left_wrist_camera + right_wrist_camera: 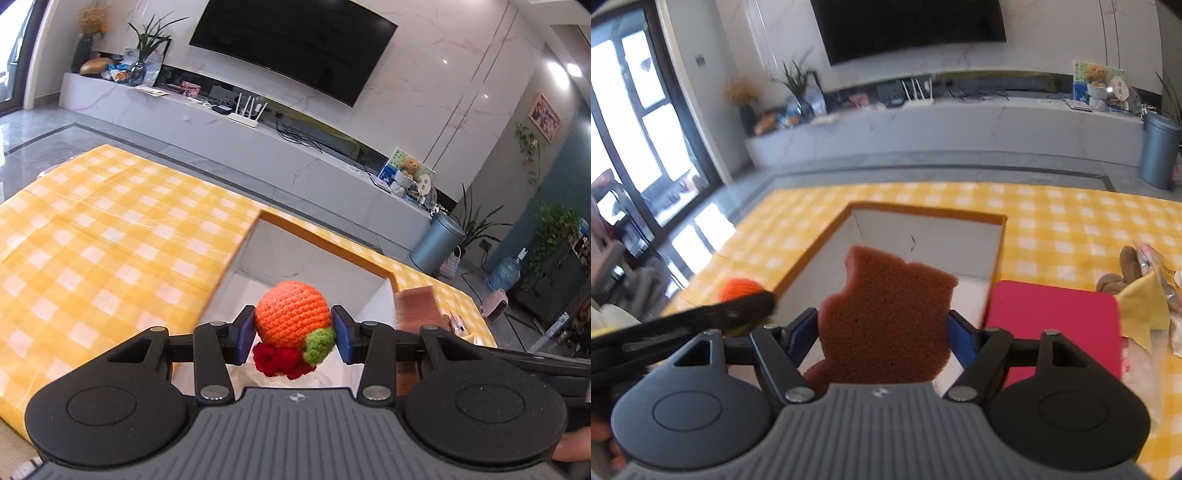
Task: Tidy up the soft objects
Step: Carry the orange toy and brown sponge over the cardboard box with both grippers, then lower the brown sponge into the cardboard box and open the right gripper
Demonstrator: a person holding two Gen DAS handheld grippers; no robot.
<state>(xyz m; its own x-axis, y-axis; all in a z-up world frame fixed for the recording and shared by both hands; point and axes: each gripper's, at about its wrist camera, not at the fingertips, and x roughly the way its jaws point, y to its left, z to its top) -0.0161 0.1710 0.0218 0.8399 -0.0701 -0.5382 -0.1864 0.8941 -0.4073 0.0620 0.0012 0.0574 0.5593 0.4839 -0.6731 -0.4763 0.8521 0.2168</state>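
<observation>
Left wrist view: my left gripper (293,330) grips a crocheted orange ball (291,314) between its blue pads (245,334), which press on its two sides. A green knit piece (319,343) and a red knit piece (280,362) hang at the ball's underside. The ball is held above the near part of an open white box (306,254) with an orange rim, which sits on the yellow checked cloth (110,229).

Right wrist view: my right gripper (884,330) grips a brown sponge (886,317), upright, with a notched top edge; the jaws are closed on its sides. The sponge is held over the near end of the same box (931,240). A red pad (1052,317) lies flat just right of the box. Farther right lie a yellow cloth (1141,310) and a brown plush (1126,266), partly hidden. At left the other gripper (701,317) and the ball (740,288) appear, blurred.
</observation>
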